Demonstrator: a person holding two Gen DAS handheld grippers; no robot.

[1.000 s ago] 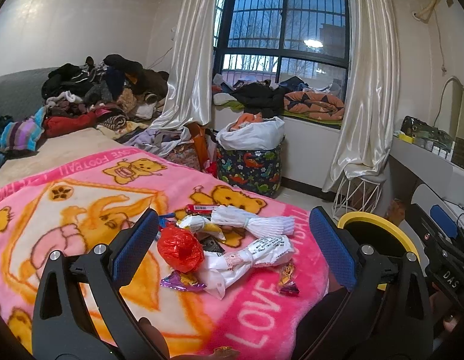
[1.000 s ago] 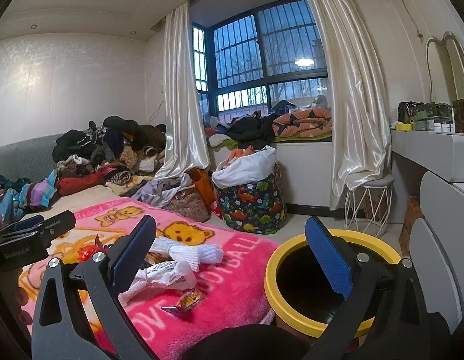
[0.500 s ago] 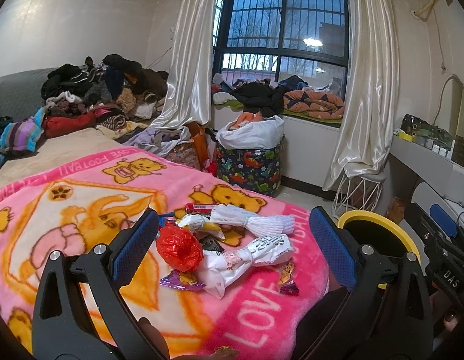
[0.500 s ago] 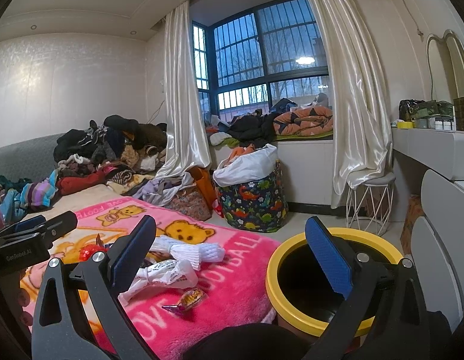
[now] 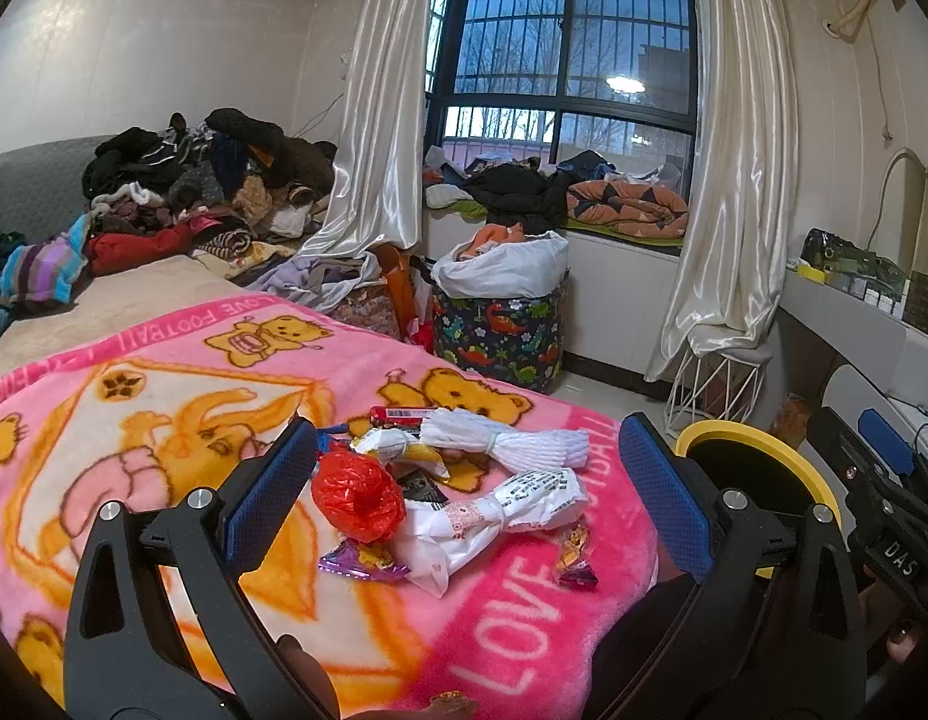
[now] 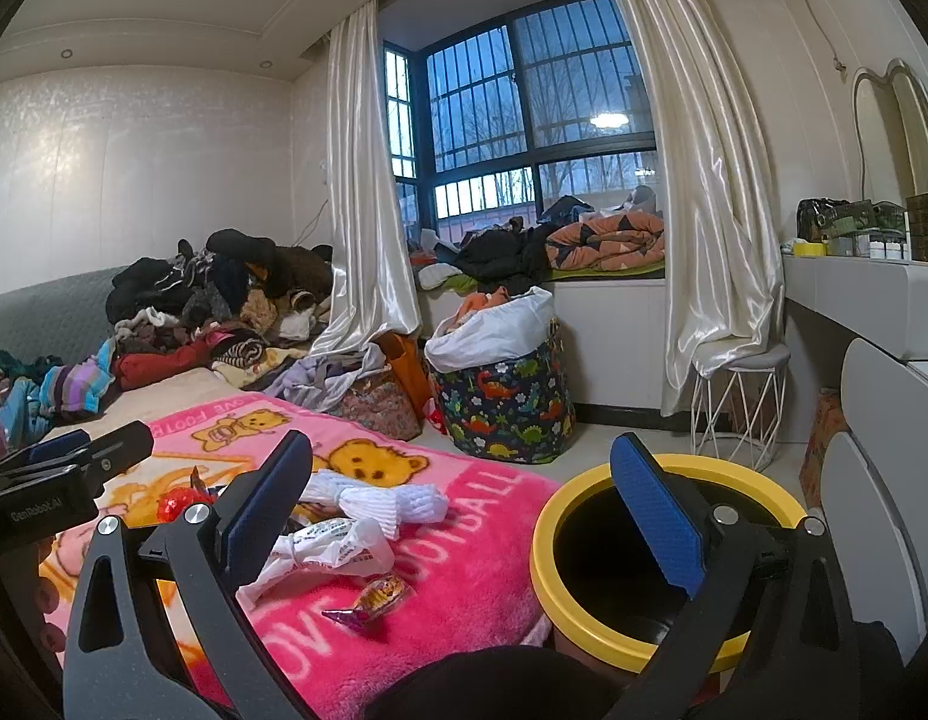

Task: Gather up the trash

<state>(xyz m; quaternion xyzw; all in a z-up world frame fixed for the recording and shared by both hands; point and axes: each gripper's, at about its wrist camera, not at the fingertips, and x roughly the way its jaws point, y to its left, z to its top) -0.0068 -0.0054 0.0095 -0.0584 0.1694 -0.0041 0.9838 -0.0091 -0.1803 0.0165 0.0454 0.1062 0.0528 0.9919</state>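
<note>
A pile of trash lies on the pink bear blanket (image 5: 164, 396): a crumpled red bag (image 5: 357, 495), a knotted white printed bag (image 5: 494, 516), a white foam net sleeve (image 5: 503, 441), a purple wrapper (image 5: 362, 564) and a candy wrapper (image 5: 575, 552). My left gripper (image 5: 464, 498) is open and empty, hovering just short of the pile. My right gripper (image 6: 461, 522) is open and empty, between the bed corner and the yellow-rimmed bin (image 6: 662, 558). The white bag (image 6: 326, 549), net sleeve (image 6: 380, 498) and candy wrapper (image 6: 374, 597) show in the right wrist view.
The bin (image 5: 758, 468) stands on the floor at the bed's right corner. A dinosaur-print basket (image 5: 500, 330) with a white bag stands by the window. Clothes (image 5: 182, 204) are heaped at the bed's far end. A white wire stool (image 6: 740, 402) and desk (image 6: 872, 300) line the right wall.
Almost nothing moved; the right wrist view has shifted very slightly. Both grippers stay open and the trash lies as before.
</note>
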